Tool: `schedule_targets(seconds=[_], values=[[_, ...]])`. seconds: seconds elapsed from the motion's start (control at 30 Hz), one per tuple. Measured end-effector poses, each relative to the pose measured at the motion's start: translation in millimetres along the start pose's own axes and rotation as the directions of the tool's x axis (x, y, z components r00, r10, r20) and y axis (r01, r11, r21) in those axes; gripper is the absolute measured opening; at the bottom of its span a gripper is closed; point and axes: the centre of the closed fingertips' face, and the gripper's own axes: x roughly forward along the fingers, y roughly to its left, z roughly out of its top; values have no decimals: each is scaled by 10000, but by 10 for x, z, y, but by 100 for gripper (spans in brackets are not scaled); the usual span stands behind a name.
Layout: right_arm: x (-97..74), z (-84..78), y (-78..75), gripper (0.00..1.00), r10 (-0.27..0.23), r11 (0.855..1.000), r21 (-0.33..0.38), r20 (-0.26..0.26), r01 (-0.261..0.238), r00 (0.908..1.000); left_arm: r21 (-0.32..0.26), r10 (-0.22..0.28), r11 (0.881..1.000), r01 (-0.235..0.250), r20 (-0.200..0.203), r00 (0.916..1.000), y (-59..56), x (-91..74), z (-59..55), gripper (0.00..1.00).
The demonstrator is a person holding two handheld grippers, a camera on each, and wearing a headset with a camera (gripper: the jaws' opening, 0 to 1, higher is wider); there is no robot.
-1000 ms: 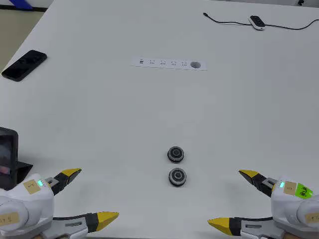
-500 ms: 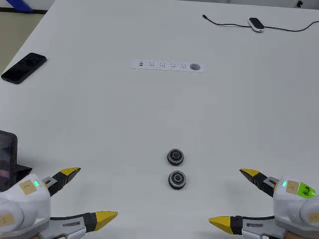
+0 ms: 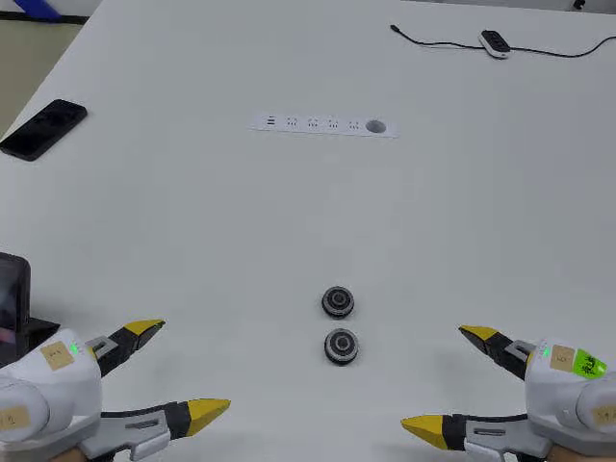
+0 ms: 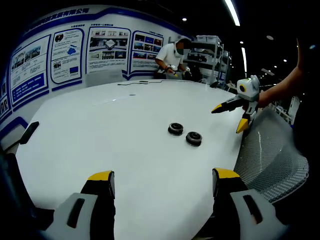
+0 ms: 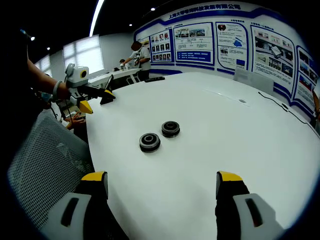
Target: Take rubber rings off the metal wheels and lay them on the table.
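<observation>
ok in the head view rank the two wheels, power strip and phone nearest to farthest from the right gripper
1. Near wheel, left of the right gripper.
2. Far wheel, just behind it.
3. Power strip, mid-table.
4. Phone, far left edge.

Near wheel (image 5: pixel 150 142) and far wheel (image 5: pixel 170 128) side by side on white table (image 5: pixel 240 135), beyond wide-spread jaws of right gripper (image 5: pixel 161 179).
</observation>
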Motion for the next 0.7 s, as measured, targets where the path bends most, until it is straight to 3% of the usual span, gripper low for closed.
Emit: schedule_targets(seconds=[0.7], values=[[159,33,118,82,470,9979,447,-16,-469,9989,131,-536,9985,539,-186,9984,-47,132,-19,71]])
